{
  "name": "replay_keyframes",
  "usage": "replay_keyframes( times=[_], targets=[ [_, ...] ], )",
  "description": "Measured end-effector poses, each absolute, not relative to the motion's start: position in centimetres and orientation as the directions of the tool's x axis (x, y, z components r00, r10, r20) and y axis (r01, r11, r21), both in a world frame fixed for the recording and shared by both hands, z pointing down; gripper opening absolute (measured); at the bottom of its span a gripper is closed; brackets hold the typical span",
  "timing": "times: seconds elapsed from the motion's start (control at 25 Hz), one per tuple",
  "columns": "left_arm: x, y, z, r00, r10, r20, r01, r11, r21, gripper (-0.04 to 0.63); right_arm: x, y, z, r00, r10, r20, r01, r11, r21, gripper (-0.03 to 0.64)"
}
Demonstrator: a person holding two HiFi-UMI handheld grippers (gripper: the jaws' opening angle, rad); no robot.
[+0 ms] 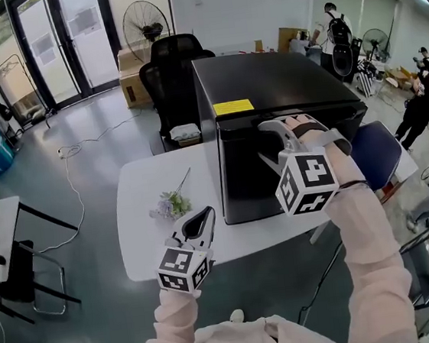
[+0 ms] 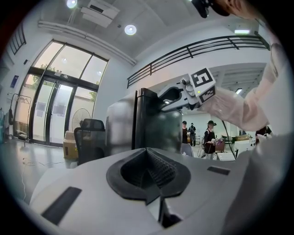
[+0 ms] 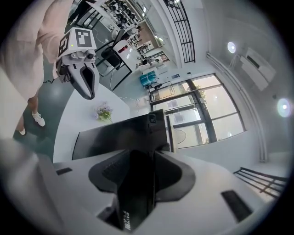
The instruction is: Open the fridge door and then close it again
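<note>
A black mini fridge (image 1: 266, 84) stands on a white table (image 1: 149, 236). My right gripper (image 1: 271, 130) sits at the top front edge of the fridge door (image 1: 245, 171). In the right gripper view the door's black edge (image 3: 119, 135) runs between the pads, and the right gripper (image 3: 138, 183) is shut on it. The door looks flush or nearly flush with the fridge body. My left gripper (image 1: 202, 220) hovers over the table in front of the fridge, shut and empty. The left gripper (image 2: 149, 176) looks level at the fridge (image 2: 151, 124).
A small bunch of artificial flowers (image 1: 172, 205) lies on the table left of the fridge. A black office chair (image 1: 172, 72) stands behind the table and a blue chair (image 1: 378, 152) is at its right. People (image 1: 421, 97) stand at the far right.
</note>
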State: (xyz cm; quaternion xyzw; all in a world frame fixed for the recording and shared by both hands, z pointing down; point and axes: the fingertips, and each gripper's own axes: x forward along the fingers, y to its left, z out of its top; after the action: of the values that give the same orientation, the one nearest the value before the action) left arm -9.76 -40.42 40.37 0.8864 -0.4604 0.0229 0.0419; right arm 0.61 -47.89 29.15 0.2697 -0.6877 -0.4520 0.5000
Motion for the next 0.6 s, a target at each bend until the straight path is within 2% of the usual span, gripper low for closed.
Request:
replay_keyframes(
  times=[0.28,0.6],
  targets=[
    [-9.6,-40.3,40.5,0.578,-0.813,0.076,-0.816,-0.574,0.062,0.011,0.6,-47.9,29.0,-0.38,-0.821,0.427,0.089,0.427,0.9,0.172],
    [-8.5,-39.7,40.5,0.594,-0.801,0.074,-0.805,-0.592,0.05,0.011,0.9,-47.7,29.0,-0.417,-0.841,0.344,0.048,0.358,0.933,0.173]
  ],
)
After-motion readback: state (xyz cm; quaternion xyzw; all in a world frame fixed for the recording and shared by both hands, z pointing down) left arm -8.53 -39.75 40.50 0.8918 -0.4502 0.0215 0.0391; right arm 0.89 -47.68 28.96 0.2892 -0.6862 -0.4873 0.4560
